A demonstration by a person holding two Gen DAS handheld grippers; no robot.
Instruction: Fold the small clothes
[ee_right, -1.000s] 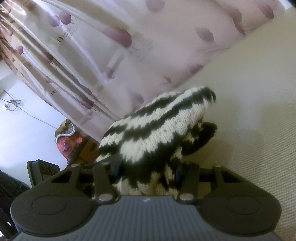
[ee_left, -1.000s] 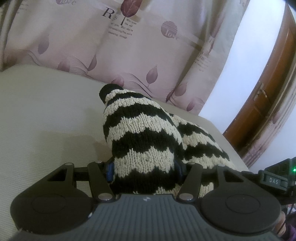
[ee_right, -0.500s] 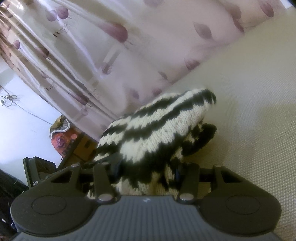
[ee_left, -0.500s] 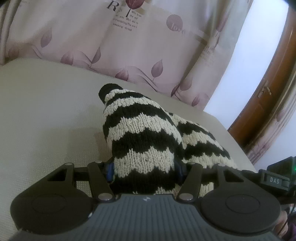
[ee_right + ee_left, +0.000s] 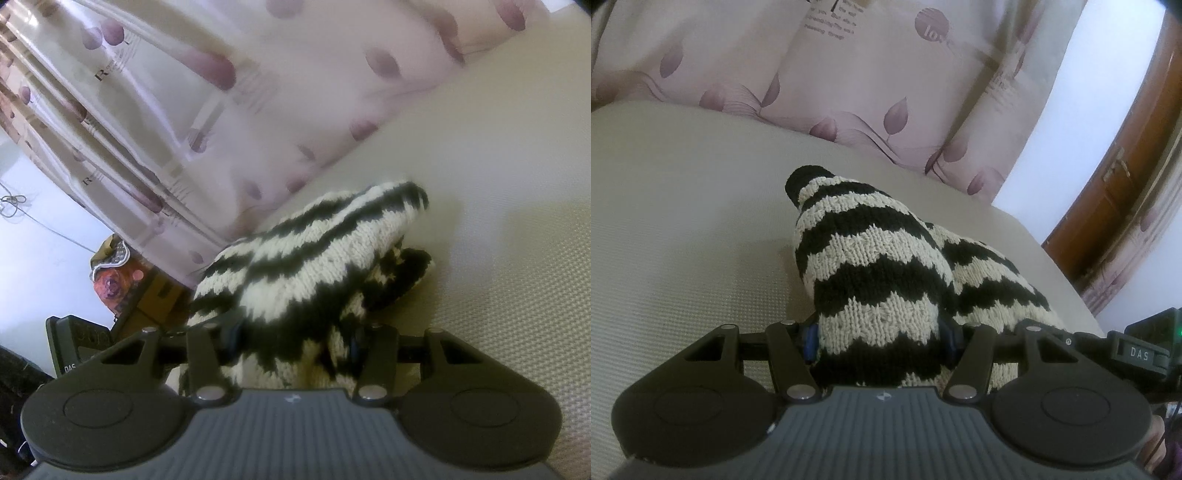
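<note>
- A pink leaf-print curtain (image 5: 871, 85) fills the top of the left wrist view, a brown wooden door (image 5: 1123, 184) at the right edge; in the right wrist view, a patterned bundle (image 5: 114, 277) sits at centre left below the curtain.
- The left claw (image 5: 881, 338) is clamped part-way closed on the black-and-cream zigzag knitted garment (image 5: 871, 266).
- The right claw (image 5: 295, 338) likewise grips a bunch of the same knit, its jaws about half closed.
- The garment lies at frame centre on the beige textured table (image 5: 683, 221), its long axis running away from the claw, black tip toward the curtain.
</note>
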